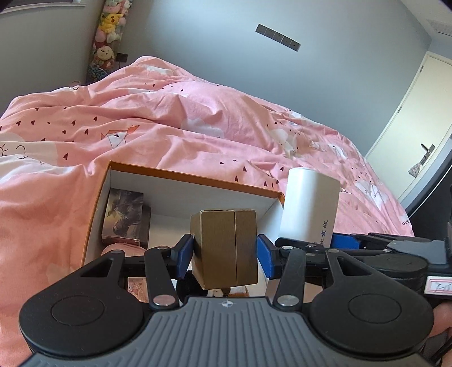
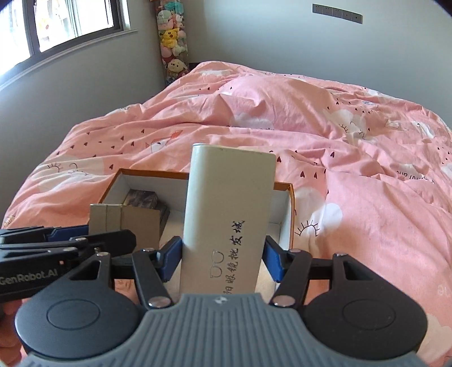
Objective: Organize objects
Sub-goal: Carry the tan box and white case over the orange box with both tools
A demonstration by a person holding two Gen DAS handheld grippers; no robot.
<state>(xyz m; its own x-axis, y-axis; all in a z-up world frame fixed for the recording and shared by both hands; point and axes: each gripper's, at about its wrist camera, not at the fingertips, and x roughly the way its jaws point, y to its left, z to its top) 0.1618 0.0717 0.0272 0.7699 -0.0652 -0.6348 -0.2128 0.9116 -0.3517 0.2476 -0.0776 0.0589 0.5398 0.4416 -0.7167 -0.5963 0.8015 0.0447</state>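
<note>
My left gripper (image 1: 225, 251) is shut on a small gold-brown box (image 1: 224, 248), held above an open orange-rimmed cardboard box (image 1: 195, 180) on the bed. My right gripper (image 2: 221, 258) is shut on a tall white box with black Chinese writing (image 2: 228, 214), held over the same orange-rimmed box (image 2: 291, 209). The white box also shows in the left wrist view (image 1: 309, 206), and the gold-brown box in the right wrist view (image 2: 124, 223). Inside the orange-rimmed box lies a dark pictured box (image 1: 125, 217) and pink items, partly hidden.
The orange-rimmed box rests on a pink quilt (image 1: 197, 118) with hearts and clouds that covers the bed. A column of plush toys (image 2: 172, 39) stands in the far corner. A window (image 2: 65, 22) is at left, a door (image 1: 418, 127) at right.
</note>
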